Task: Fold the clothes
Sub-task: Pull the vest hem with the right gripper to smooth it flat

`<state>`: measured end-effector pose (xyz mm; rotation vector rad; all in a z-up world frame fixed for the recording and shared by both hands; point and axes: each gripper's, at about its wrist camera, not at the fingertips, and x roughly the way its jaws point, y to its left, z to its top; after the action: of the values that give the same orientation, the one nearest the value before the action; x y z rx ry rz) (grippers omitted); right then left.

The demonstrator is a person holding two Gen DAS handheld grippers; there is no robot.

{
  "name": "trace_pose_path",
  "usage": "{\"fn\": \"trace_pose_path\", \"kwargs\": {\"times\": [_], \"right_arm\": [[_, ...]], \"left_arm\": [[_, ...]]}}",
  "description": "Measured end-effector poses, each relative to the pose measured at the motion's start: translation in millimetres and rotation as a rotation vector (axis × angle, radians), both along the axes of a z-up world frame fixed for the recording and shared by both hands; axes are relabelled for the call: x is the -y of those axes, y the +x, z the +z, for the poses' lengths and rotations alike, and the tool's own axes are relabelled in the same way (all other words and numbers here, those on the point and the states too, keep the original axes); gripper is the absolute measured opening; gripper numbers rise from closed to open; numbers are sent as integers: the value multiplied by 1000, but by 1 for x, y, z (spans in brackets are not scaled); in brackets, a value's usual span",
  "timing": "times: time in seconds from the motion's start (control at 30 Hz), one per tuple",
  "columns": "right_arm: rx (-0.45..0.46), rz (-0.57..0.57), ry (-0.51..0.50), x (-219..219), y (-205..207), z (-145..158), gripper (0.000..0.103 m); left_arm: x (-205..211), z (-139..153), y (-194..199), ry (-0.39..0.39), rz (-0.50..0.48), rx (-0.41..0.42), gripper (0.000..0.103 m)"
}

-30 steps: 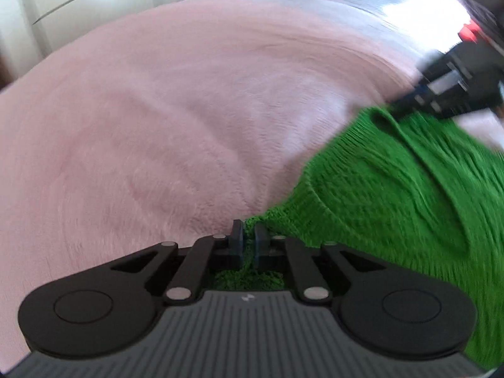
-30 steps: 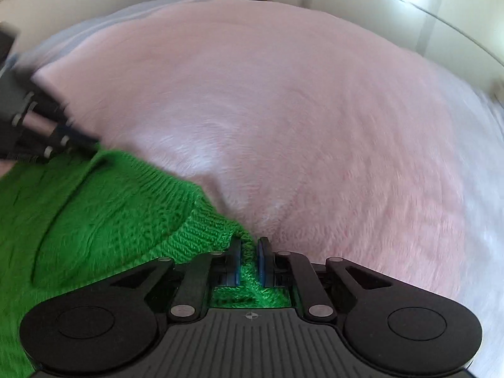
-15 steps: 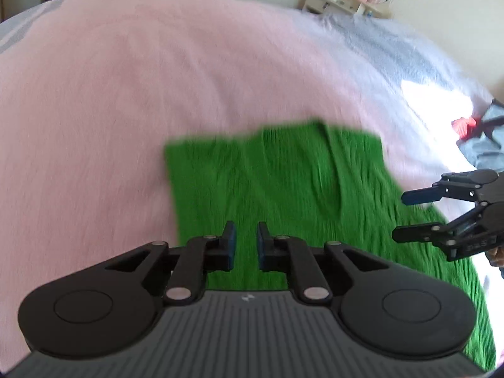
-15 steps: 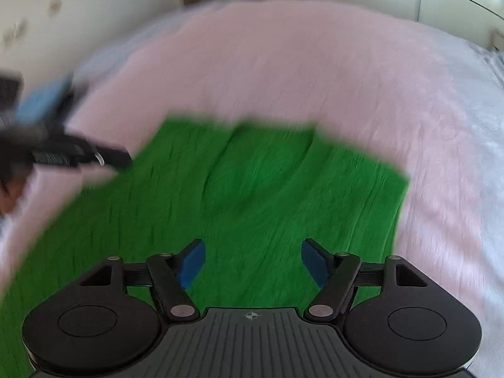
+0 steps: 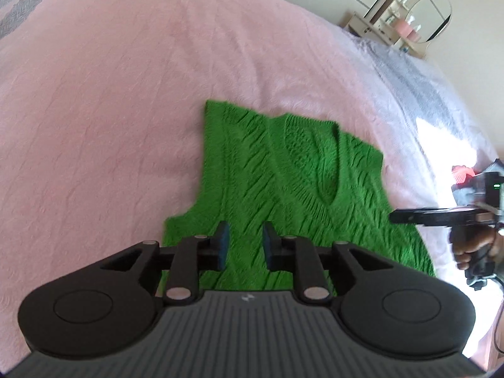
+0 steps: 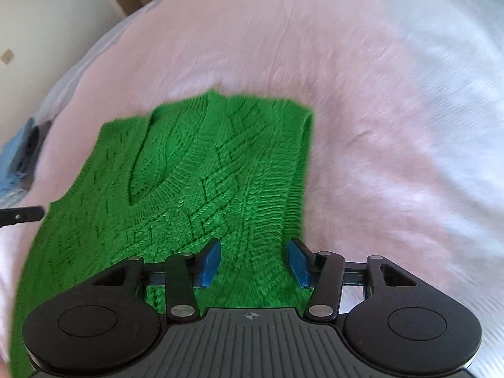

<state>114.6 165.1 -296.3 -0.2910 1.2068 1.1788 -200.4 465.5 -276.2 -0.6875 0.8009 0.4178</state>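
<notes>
A green cable-knit V-neck vest (image 5: 283, 176) (image 6: 201, 182) lies flat on the pink blanket, neck away from me. My left gripper (image 5: 244, 247) hovers above its lower left part. Its jaws are opening, with a narrow gap and nothing gripped. My right gripper (image 6: 253, 263) hangs over the vest's right side near the armhole. Its jaws stand apart and are closing, with no cloth pinched between the blue pads (image 6: 209, 263). In the left wrist view the right gripper (image 5: 441, 217) shows edge-on at the right, held by a hand (image 5: 472, 245).
The pink blanket (image 5: 110, 110) (image 6: 362, 126) covers a bed, with a white-grey cover (image 5: 425, 94) (image 6: 441, 47) beyond it. Blue and red clothes (image 5: 463, 173) lie at the right edge, blue cloth (image 6: 19, 160) at the left. A dresser with a mirror (image 5: 406, 22) stands by the wall.
Both grippers were shut on the vest's shoulder corners a second ago. They let go, rose and drew back toward me. The vest now lies spread flat.
</notes>
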Motion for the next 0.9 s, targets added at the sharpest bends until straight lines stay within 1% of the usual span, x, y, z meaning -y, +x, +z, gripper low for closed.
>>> {"fn": "trace_pose_path", "kwargs": {"times": [0.03,0.13,0.17,0.2,0.23,0.3,0.33,0.37,0.4,0.5,0.57,0.6,0.63,0.67,0.7,0.73,0.8,0.83,0.87,0.9], "right_arm": [[-40,6,3,-5,7,-11,52],[-175,-18,61,6,28,-23,51],[-211,-34,78,12,33,-25,42],[-245,-51,95,18,37,-27,37],[-279,-68,113,24,42,-30,30],[-351,-111,148,30,51,-35,26],[-362,-120,158,28,52,-36,8],[-370,-127,165,26,53,-37,2],[-330,-118,161,23,49,-33,2],[-147,-106,114,18,30,-4,0],[21,-123,79,23,22,20,0],[89,-139,54,27,19,26,0],[80,-158,36,29,22,24,0],[48,-161,16,28,25,15,0],[66,-143,-14,23,22,7,0],[108,-107,-47,16,17,0,0],[99,-135,-54,13,17,-3,0],[74,-158,-38,16,19,-1,0],[47,-182,-20,19,21,1,2],[33,-199,-16,23,22,5,10]], "left_arm": [[-1,-1,2,-3,3,4,20],[-4,-5,2,-14,18,2,21],[-5,-6,1,-18,28,-4,21],[-6,-7,0,-24,37,-9,21],[-6,-10,-1,-33,47,-13,21],[-8,-15,-1,-60,64,-13,21],[-8,-17,0,-69,68,-12,21],[-8,-19,2,-74,71,-13,21],[-8,-20,4,-76,72,-15,21],[-7,-18,8,-65,62,-16,21],[-8,-14,9,-56,57,-11,21],[-8,-13,10,-50,55,-9,21],[-9,-13,12,-44,52,-9,21],[-9,-14,14,-38,48,-9,21],[-10,-16,16,-32,44,-15,21],[-10,-18,20,-27,44,-30,21],[-11,-20,23,-24,41,-43,21],[-12,-19,22,-20,37,-40,22],[-12,-17,20,-12,33,-39,23],[-13,-16,18,-3,33,-42,25]]}}
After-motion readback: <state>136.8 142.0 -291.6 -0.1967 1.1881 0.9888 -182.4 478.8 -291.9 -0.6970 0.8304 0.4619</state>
